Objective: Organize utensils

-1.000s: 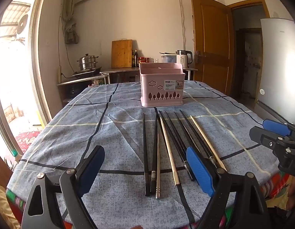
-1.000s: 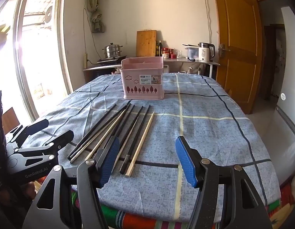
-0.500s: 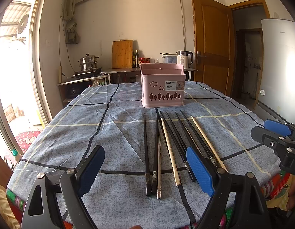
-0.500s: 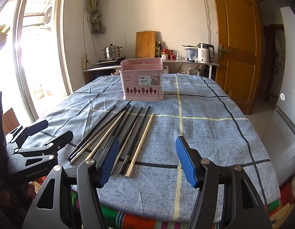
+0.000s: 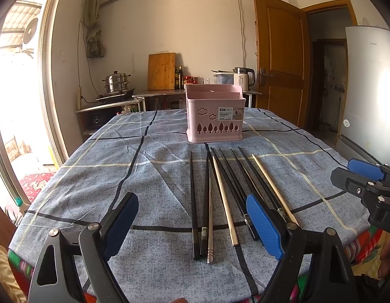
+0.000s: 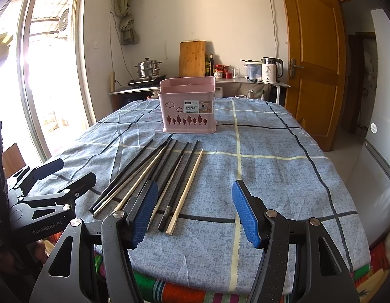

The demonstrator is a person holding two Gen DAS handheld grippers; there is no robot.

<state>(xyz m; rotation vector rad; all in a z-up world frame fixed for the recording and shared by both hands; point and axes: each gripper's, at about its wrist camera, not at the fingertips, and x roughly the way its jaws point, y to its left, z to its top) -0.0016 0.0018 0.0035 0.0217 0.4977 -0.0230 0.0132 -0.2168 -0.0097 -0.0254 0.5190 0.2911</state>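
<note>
Chopsticks [image 5: 227, 197]: mixed black, pale wood and 1 metal, lying side by side on the cloth-covered desk [image 5: 94, 176], short of the pink utensil basket [image 5: 215, 113]. Likely light, stiff, slippery; pinch near the thick ends. Left hand-held gripper [image 5: 192, 224] and right hand-held gripper [image 6: 195, 212]: fingers apart, empty.

White walls [image 5: 200, 38], wooden door [image 6: 313, 58], sunlit window [image 6: 48, 75], checked tablecloth [image 6: 270, 176].
</note>
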